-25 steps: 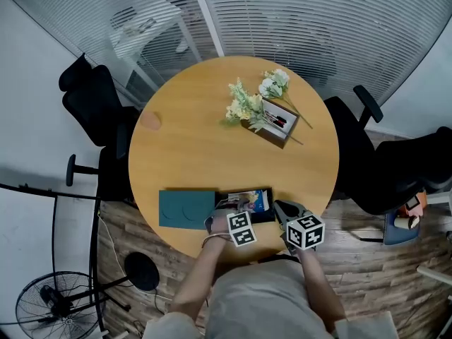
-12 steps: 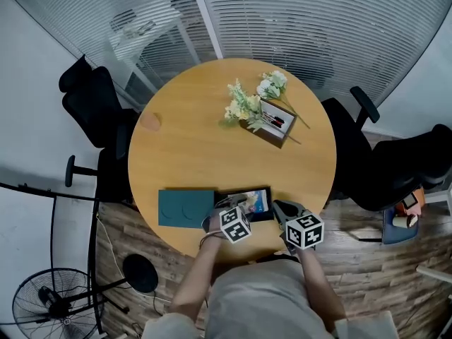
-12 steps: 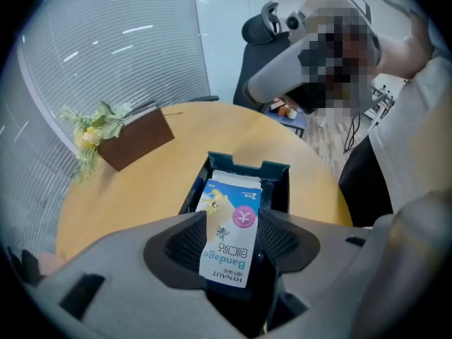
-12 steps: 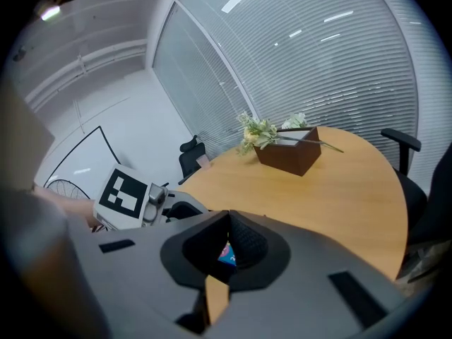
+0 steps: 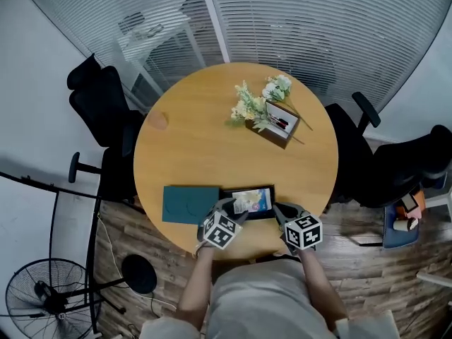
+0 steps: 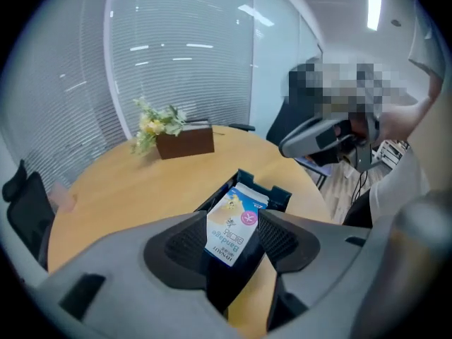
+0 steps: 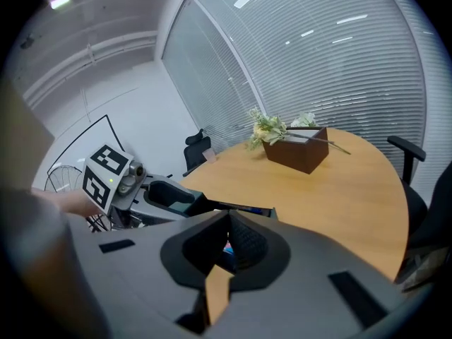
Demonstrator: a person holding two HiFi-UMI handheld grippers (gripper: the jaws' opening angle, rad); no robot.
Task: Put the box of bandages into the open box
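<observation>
The left gripper [image 5: 232,209] hangs over the near edge of the round wooden surface [image 5: 212,147]. Its fingers [image 6: 180,242] are spread wide, having just been opening, and they press on nothing. Seen through the gap between them, a little beyond and below their tips, the box of bandages [image 6: 232,226] lies tilted inside the open box [image 6: 279,195], a shallow black one, with its printed face up and one end leaning on the far wall. The right gripper [image 7: 227,221] sits at the other end of the open box. Its fingers [image 7: 247,242] are drawn close together with only a narrow slit between them, right at the box's end wall; whether they pinch that wall I cannot tell. On the outer side of the left fingers a dark green lid [image 5: 189,203] lies flat, touching the open box. Well beyond both pairs of fingers, across the surface, a brown box of flowers [image 5: 279,122] stands near the far edge.
</observation>
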